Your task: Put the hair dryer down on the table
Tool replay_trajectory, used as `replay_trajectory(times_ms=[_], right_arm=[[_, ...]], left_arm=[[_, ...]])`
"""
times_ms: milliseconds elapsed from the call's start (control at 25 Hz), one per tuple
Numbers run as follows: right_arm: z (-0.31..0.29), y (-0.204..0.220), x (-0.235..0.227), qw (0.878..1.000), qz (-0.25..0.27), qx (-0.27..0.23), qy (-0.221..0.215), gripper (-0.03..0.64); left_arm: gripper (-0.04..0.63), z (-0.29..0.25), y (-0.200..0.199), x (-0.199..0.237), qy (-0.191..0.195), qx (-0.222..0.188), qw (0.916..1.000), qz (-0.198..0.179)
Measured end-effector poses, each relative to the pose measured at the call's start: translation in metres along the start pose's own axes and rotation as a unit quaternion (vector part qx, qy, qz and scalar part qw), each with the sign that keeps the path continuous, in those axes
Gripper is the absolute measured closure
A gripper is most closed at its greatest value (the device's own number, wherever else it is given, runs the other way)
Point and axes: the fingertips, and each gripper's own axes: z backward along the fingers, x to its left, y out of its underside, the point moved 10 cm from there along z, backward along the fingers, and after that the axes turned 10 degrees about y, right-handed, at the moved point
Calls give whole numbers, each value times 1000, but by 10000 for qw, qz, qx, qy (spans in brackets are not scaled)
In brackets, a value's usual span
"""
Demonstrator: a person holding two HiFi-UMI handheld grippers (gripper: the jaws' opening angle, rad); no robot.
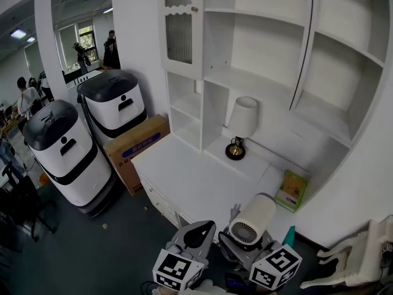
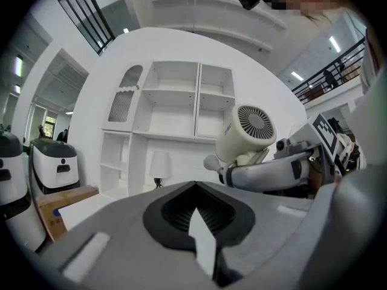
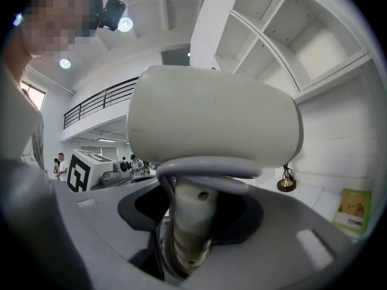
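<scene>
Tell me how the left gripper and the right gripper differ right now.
The right gripper's jaws grip the hair dryer's handle; the left gripper's jaws hold nothing. The right gripper's jaws stand apart around that handle; the left gripper's meet at their tips. Both bear a marker cube, near the white table.

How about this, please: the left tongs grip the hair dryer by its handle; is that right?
No: it is the right tongs that grip the hair dryer by its handle, as the right gripper view shows; the left tongs hold nothing.
</scene>
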Motion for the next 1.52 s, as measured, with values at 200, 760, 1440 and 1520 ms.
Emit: replay_trajectory(times_ms=[200, 760, 1440, 1520], right_arm=[[1, 1, -11, 10000, 7, 37, -38, 394], [-12, -2, -16, 9999, -94, -1, 118, 394], [-84, -18, -3, 9989, -93, -52, 457, 394], [-93, -20, -2, 9985, -107, -69, 532, 394]], left_arm=[[595, -11, 3, -3, -28, 41, 10000, 34], [594, -23, -2, 13, 184, 73, 9998, -29], [595, -24, -14, 94, 572, 1, 9983, -65], [595, -26, -15, 104, 666, 10, 9977, -77]])
